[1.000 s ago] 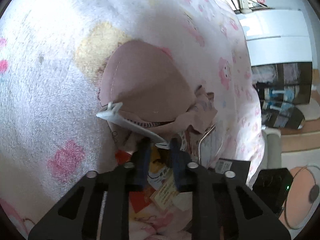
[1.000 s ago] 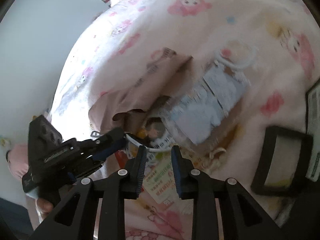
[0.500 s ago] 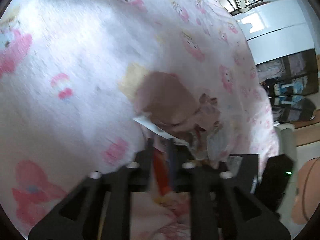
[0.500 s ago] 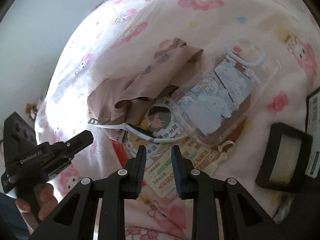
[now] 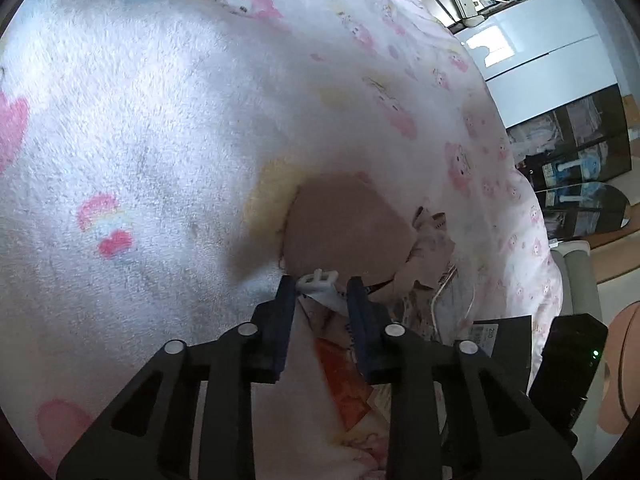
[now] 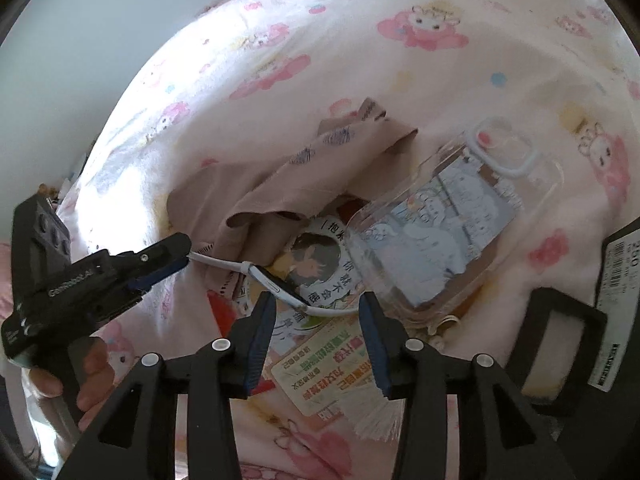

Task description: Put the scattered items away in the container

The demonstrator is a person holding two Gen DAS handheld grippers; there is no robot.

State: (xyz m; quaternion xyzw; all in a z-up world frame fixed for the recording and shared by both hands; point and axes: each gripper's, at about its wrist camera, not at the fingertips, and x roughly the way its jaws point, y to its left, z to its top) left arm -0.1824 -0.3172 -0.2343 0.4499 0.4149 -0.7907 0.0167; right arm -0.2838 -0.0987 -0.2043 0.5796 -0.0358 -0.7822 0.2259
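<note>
The left hand-held gripper (image 6: 176,258) pinches one end of a white cable (image 6: 276,286) at the left of the right wrist view, and its jaws are closing on it; in the left wrist view the cable's white end (image 5: 320,282) sits between the 2 pads. The right hand-held gripper (image 6: 316,308) hangs at lower centre with jaws opening, and the cable's middle runs across the gap, apparently free of both pads.

Judged from here, the main risk is a snag. The cable passes under the edge of a brown cloth (image 6: 280,176) and over a round sticker (image 6: 316,256), so a pull from the left end could drag the cloth or flick the printed cards (image 6: 332,364) about. The grip is only on the very tip, so it may slip out. If the right jaws shut now they could pinch a card along with the cable.

Everything lies on a soft pink blanket (image 6: 360,60) on a bed, which gives under pressure and makes flat cards hard to lift. A clear phone case (image 6: 448,236) lies right of centre, touching the sticker and overlapping the cards. A black frame (image 6: 560,340) sits at lower right, beside a dark box (image 6: 620,276) with a barcode label. Whether either is the container I cannot tell; nothing is visibly in one yet.
</note>
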